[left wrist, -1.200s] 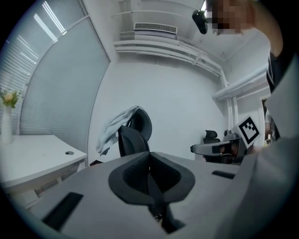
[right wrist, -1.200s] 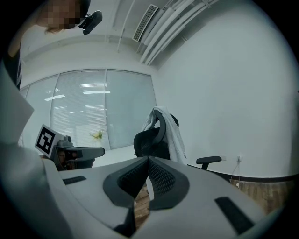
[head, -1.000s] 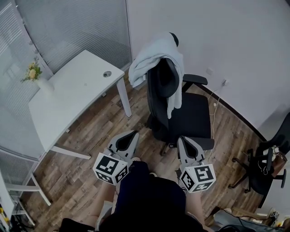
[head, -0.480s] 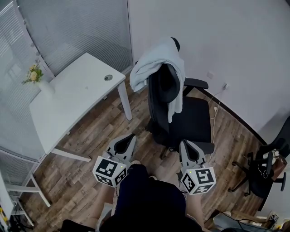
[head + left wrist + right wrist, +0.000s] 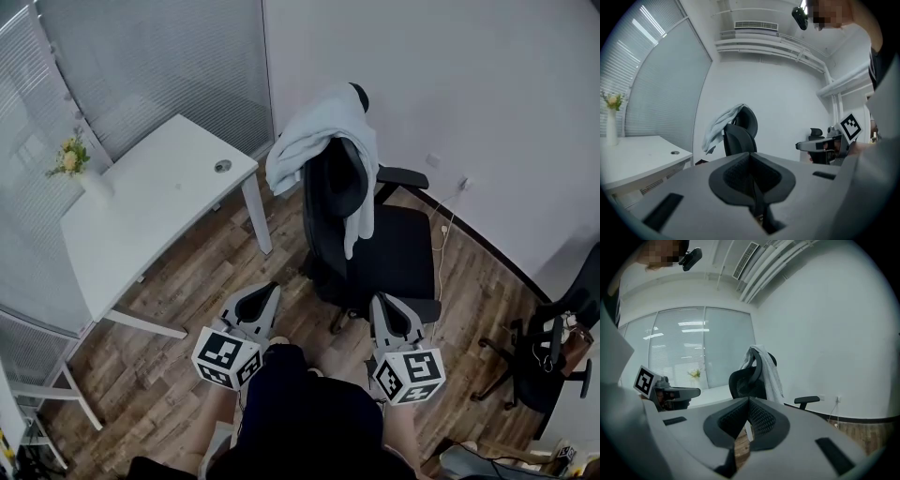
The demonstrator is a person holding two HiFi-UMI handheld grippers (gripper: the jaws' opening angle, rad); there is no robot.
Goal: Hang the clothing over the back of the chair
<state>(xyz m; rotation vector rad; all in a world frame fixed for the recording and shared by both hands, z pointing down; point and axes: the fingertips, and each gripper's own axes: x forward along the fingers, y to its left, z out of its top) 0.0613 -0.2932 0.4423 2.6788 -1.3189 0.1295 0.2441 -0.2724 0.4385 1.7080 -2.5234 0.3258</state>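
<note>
Job apparently done: a pale garment (image 5: 319, 127) lies draped over the back of a black chair (image 5: 398, 248). It is slung across the top edge beside the headrest. One length falls down the front of the backrest toward the seat, and a bunched fold hangs off the side nearest the white table (image 5: 159, 202). With cloth on both sides of the top edge, its own weight looks enough to keep it there. The thicker bunch on the table side would be the likeliest part to drag it off.

The left gripper (image 5: 266, 291) and right gripper (image 5: 380, 302) are held low and close to the person's body. They are well apart from the chair and aimed roughly at it, and neither touches cloth. Both pairs of jaws are closed pad against pad with nothing between them, which fits a garment already released.

The chair stands just beside the table's corner, near the wall. A vase of flowers (image 5: 73, 161) sits at the table's far end, clear of the hanging cloth. A second chair (image 5: 553, 342) stands at the room's right edge, uninvolved.
</note>
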